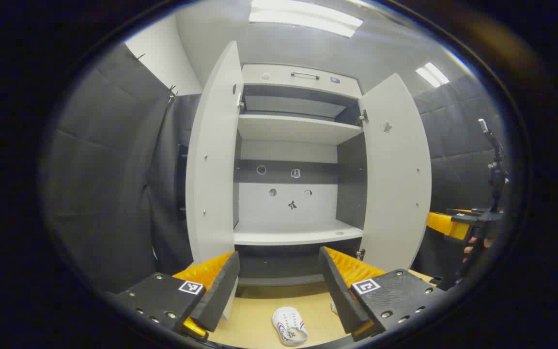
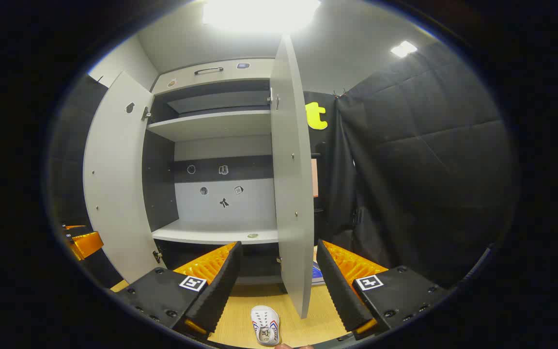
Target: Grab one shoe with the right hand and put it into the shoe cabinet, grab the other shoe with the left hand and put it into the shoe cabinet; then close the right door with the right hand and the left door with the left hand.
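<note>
A white shoe (image 1: pixel 288 327) with red and blue stripes lies on the wooden floor (image 1: pixel 255 315) in front of the shoe cabinet (image 1: pixel 293 232). A sliver of a second white shoe (image 1: pixel 333 306) peeks out beside my left gripper's right finger. Both cabinet doors stand wide: the left door (image 1: pixel 211 169) and the right door (image 1: pixel 395 174). My left gripper (image 1: pixel 279 253) is open and holds nothing, above the shoe. In the right gripper view, a white shoe (image 2: pixel 265 325) lies below my open, unloaded right gripper (image 2: pixel 279 244), facing the right door's (image 2: pixel 292 184) edge.
The cabinet's shelves (image 2: pixel 211 233) are bare. The other gripper (image 1: pixel 446 224), held by a hand (image 1: pixel 475 242), shows at the far right; a camera stand (image 1: pixel 496 169) rises above it. Black padded walls (image 2: pixel 419 169) close in on both sides.
</note>
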Demonstrator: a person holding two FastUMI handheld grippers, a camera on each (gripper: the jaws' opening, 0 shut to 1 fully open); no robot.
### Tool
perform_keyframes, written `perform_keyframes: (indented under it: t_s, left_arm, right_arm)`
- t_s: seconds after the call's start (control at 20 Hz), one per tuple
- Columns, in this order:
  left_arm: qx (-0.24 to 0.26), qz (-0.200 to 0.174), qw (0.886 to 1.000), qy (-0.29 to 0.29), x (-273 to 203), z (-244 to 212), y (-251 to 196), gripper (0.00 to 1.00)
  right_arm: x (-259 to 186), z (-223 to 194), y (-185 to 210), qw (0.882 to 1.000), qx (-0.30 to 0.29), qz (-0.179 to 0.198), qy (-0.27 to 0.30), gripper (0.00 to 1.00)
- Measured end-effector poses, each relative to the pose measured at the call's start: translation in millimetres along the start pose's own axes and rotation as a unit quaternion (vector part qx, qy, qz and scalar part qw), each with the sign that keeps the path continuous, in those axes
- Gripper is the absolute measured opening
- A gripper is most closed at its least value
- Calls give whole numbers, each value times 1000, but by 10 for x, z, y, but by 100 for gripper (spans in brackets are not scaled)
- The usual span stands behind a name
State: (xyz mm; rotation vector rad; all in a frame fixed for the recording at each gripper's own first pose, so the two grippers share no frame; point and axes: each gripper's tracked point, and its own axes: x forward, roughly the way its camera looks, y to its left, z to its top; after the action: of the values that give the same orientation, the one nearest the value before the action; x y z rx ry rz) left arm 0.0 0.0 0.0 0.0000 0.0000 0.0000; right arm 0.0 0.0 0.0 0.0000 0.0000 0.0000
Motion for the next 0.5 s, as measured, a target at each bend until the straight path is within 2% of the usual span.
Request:
perform_keyframes:
  t_s: [0.15,0.4,0.45,0.5]
  left_arm:
    - [12,-1,1000,-5,-30,32,12,95]
    - [4,0,1000,-2,-47,-13,85,94]
    - [4,2,1000,-1,-67,-31,117,94]
    - [3,4,1000,0,-67,-48,148,94]
  right_arm:
    - [-1,-46,51,1000,-2,5,5,96]
    - [-39,-55,135,1000,4,8,6,96]
    - [-44,-48,148,1000,5,8,4,93]
    - [-51,-41,162,1000,4,7,2,96]
